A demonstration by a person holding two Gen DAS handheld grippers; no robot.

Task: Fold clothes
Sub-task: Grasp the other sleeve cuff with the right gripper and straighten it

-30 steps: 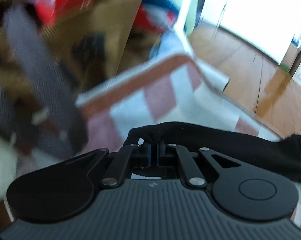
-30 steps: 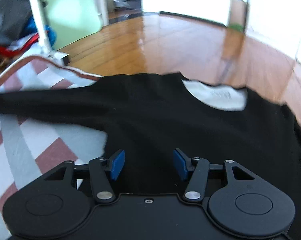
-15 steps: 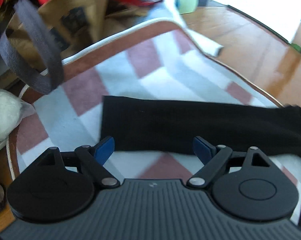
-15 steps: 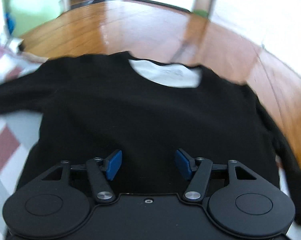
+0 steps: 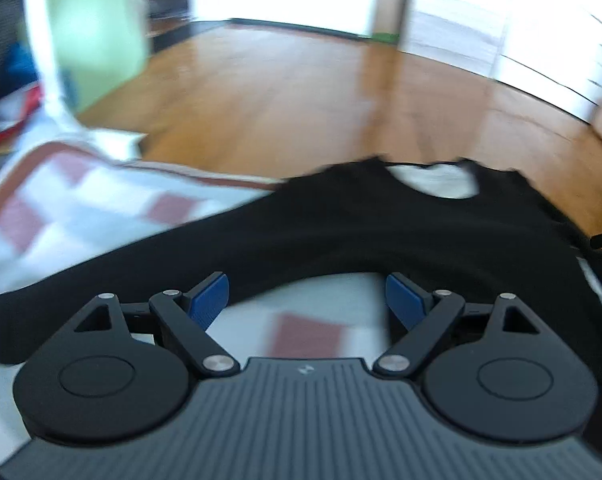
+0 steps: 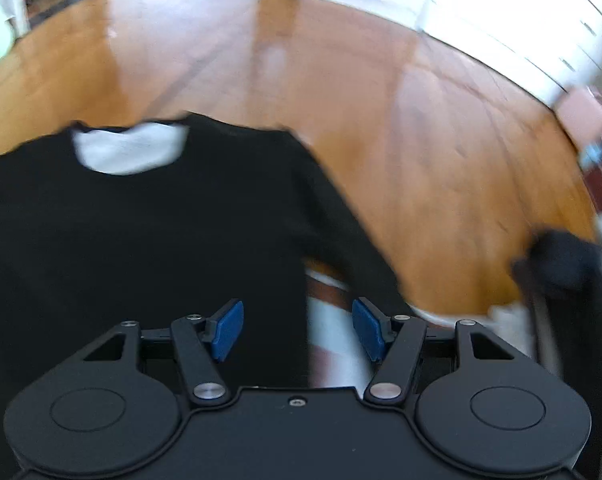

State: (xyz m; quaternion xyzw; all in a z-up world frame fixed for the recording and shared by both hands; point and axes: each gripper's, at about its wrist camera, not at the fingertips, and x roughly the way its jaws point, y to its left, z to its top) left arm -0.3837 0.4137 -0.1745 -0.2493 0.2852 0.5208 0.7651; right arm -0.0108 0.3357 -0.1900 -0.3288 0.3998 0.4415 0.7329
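Note:
A black long-sleeved top (image 5: 381, 224) lies spread flat on a checked red and white blanket (image 5: 81, 208), its neck opening away from me. One sleeve (image 5: 113, 276) stretches out to the left. My left gripper (image 5: 307, 300) hovers open over the armpit area, with nothing between its blue pads. In the right wrist view the same top (image 6: 141, 232) fills the left half, and its other sleeve (image 6: 353, 240) runs down to the right. My right gripper (image 6: 297, 328) is open above the top's right side edge, holding nothing.
Bare wooden floor (image 6: 381, 100) lies beyond the blanket's far edge. A white post (image 5: 45, 52) and a green panel (image 5: 97, 32) stand at the far left, with red and blue clutter (image 5: 9, 96) beside them. A dark blurred object (image 6: 557, 264) sits at the right.
My left gripper let go of the left sleeve cuff, opened, and swung right toward the body of the top. My right gripper stayed open and shifted right toward the other sleeve.

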